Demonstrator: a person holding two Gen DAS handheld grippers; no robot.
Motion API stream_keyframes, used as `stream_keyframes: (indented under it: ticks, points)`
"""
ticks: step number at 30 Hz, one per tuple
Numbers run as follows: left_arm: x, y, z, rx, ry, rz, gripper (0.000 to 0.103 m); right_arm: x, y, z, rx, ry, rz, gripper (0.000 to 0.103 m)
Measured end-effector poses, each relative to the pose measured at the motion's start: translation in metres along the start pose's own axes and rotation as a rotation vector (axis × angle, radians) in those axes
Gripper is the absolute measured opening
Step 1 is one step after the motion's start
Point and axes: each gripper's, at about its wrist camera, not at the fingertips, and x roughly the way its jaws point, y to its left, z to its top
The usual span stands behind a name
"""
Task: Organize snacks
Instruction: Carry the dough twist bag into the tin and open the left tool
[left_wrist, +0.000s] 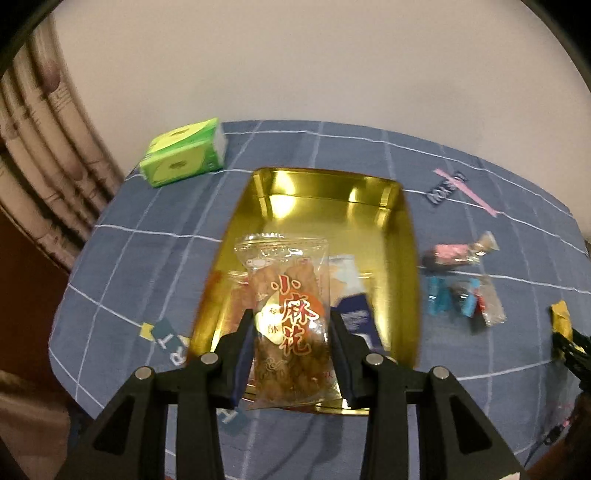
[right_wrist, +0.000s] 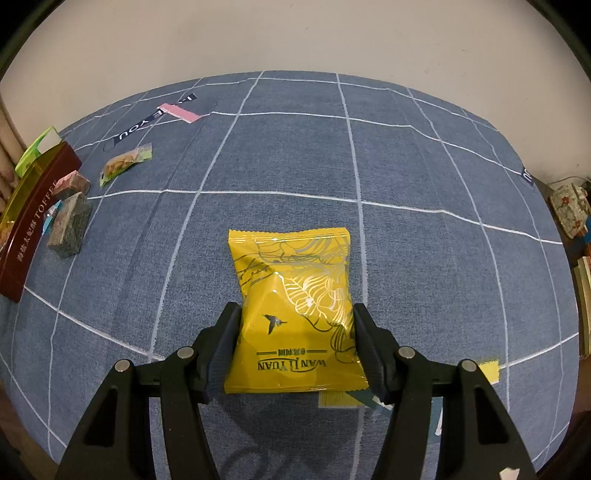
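The left gripper (left_wrist: 291, 325) clamps a clear crinkly packet of fried twists (left_wrist: 290, 295) above the shiny gold tin (left_wrist: 402, 258), whose contents lie half hidden and blurred behind it. The right gripper (right_wrist: 297, 325) pinches a glossy yellow foil pouch (right_wrist: 291, 306) near the front edge of the checked blue cloth (right_wrist: 424, 166). Small wrapped sweets (right_wrist: 70, 221) sit beside the tin's maroon wall, cut off at the left edge.

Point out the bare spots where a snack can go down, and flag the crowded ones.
Free: the far half of the gold tin, bare up to its back wall, and the open blue cloth beyond the yellow packet. Crowded: the tin's near half, holding packets, and the strip right of the tin, where loose sweets lie.
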Motion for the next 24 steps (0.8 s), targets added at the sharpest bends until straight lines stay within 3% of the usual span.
stream_keyframes:
  ticks: [12,24]
  points:
    - [0.038,0.026,-0.009,-0.005,0.082,0.045,0.038,0.000,0.002,0.000,0.007,0.008,-0.006,0.057]
    - [0.044,0.030,-0.012,-0.009,0.081,0.058,0.039,0.001,0.002,0.000,0.011,0.007,-0.009,0.057]
